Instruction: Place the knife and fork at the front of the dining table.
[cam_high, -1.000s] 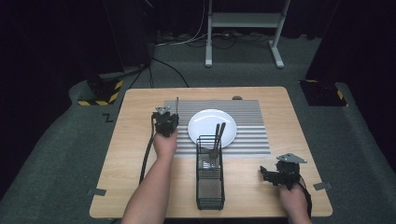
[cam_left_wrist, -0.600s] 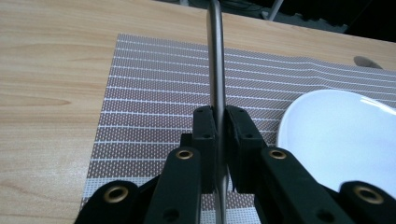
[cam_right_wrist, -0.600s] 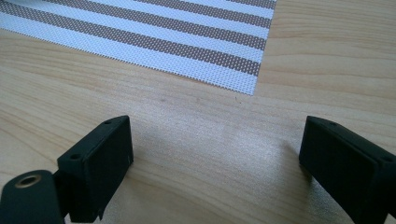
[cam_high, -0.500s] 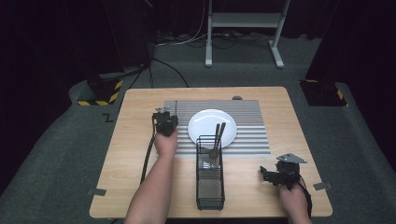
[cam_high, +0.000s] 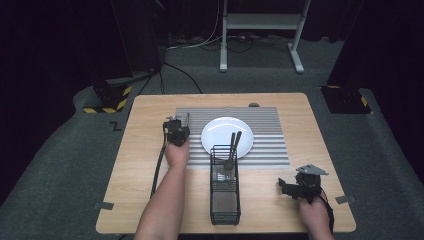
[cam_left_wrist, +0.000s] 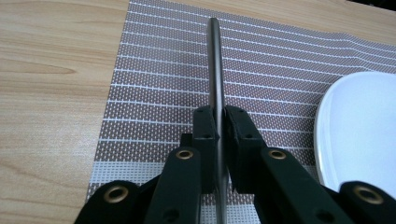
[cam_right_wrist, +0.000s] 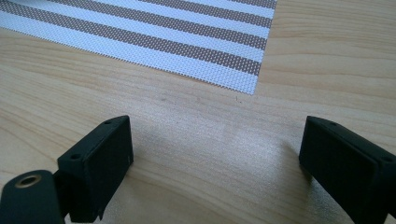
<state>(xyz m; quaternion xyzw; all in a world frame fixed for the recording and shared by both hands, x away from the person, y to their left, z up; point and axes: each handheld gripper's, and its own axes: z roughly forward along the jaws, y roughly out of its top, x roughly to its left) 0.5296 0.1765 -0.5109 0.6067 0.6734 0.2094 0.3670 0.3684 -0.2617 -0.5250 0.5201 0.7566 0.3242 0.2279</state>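
Observation:
My left gripper (cam_high: 181, 127) hovers over the left edge of the striped placemat (cam_high: 270, 145), just left of the white plate (cam_high: 226, 131). It is shut on a thin metal utensil (cam_left_wrist: 214, 70), seen edge-on like a knife, which points forward beyond the pads. The left gripper view has the left gripper (cam_left_wrist: 217, 123) low over the placemat (cam_left_wrist: 159, 84), with the plate (cam_left_wrist: 359, 126) at the right. My right gripper (cam_high: 286, 186) rests near the table's front right corner. The right gripper view has the right gripper (cam_right_wrist: 215, 140) open over bare wood.
A black wire caddy (cam_high: 225, 200) stands at the front middle, holding dark-handled utensils (cam_high: 233, 145) that lean over the plate. The placemat's corner (cam_right_wrist: 243, 77) lies ahead of the right gripper. A small dark object (cam_high: 254, 105) sits at the table's far edge.
The left gripper has shifted only slightly, and the utensil it holds now looks shorter and lower over the placemat. The right hand has stayed put.

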